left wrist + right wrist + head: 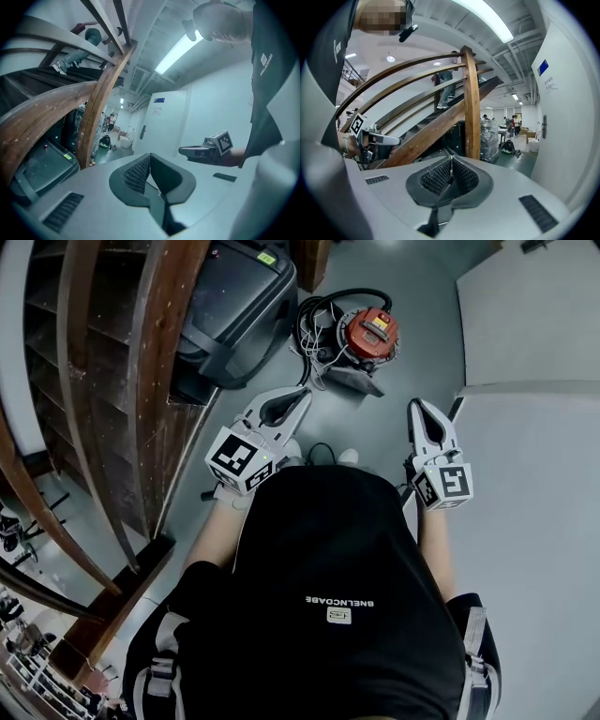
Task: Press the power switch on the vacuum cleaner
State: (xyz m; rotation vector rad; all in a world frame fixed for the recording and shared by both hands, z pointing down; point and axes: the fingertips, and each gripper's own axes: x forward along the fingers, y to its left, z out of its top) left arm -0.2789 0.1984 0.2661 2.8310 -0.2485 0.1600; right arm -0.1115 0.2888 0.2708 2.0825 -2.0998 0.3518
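The vacuum cleaner (pixel 367 335) is a round red and orange canister on the grey floor ahead of me, its black hose (pixel 319 307) coiled at its left. No power switch can be made out from here. My left gripper (pixel 301 394) is held at waist height, short of the vacuum and left of it, jaws shut and empty. My right gripper (pixel 415 406) is level with it on the right, also shut on nothing. Neither gripper view shows the vacuum. In the left gripper view the pads (pixel 140 171) meet, and the right gripper (pixel 202 151) shows beyond. The right gripper view shows its closed pads (pixel 443 176) and the left gripper (pixel 377 138).
A curved wooden stair rail (pixel 155 381) and steps run along the left. A large black wheeled case (pixel 234 306) stands left of the vacuum. A white wall (pixel 534 427) closes the right side. The person's shoes (pixel 319 457) are on the grey floor (pixel 412 352).
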